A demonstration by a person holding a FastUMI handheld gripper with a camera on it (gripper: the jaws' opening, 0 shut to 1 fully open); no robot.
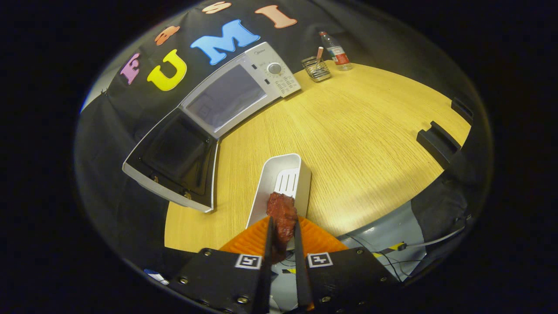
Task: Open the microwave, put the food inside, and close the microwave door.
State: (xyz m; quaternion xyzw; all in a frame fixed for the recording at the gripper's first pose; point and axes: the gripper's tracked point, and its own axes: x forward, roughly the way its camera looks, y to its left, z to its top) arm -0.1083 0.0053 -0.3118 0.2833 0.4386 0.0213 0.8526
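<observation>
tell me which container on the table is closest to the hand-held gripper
The white tray, just ahead of the fingers that grip the red meat piece. The wire basket and plastic bottle stand far off beside the microwave.

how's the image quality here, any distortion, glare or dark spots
Gripper view: strong fisheye bend curves the table edge and tilts the microwave; its open door is dark inside; a soft bright patch lies on the wood right of the white tray; the claw, shut on the meat, looks sharp.
</observation>
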